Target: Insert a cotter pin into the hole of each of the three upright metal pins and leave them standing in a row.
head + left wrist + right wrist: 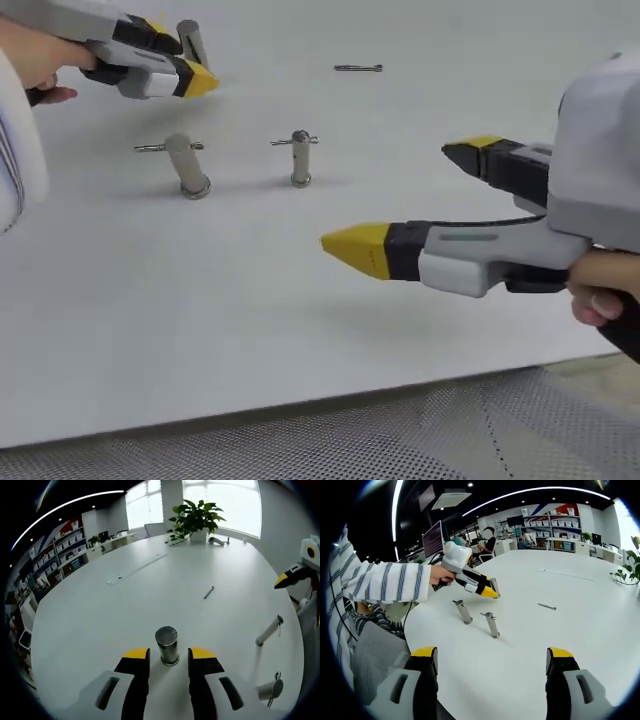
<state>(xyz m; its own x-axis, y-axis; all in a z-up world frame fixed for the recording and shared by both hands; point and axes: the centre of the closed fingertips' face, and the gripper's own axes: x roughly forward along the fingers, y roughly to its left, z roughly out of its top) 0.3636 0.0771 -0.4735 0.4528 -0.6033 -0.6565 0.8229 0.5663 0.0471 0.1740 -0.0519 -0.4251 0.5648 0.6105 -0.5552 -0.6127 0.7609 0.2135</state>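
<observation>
Three metal pins stand on the white table (250,320). The pin at the back left (190,40) has a bare top and stands between the jaws of my left gripper (185,55), which is open with a small gap on each side of that pin (167,645). The other two pins (187,165) (301,158) each carry a cotter pin through the head. A loose cotter pin (358,68) lies farther back. My right gripper (400,197) hovers at the right, wide open and holding nothing.
The table's front edge runs along the bottom of the head view, with a grey perforated surface (450,430) below it. A potted plant (197,517) stands at the table's far end. My striped sleeve (385,582) reaches in from the left.
</observation>
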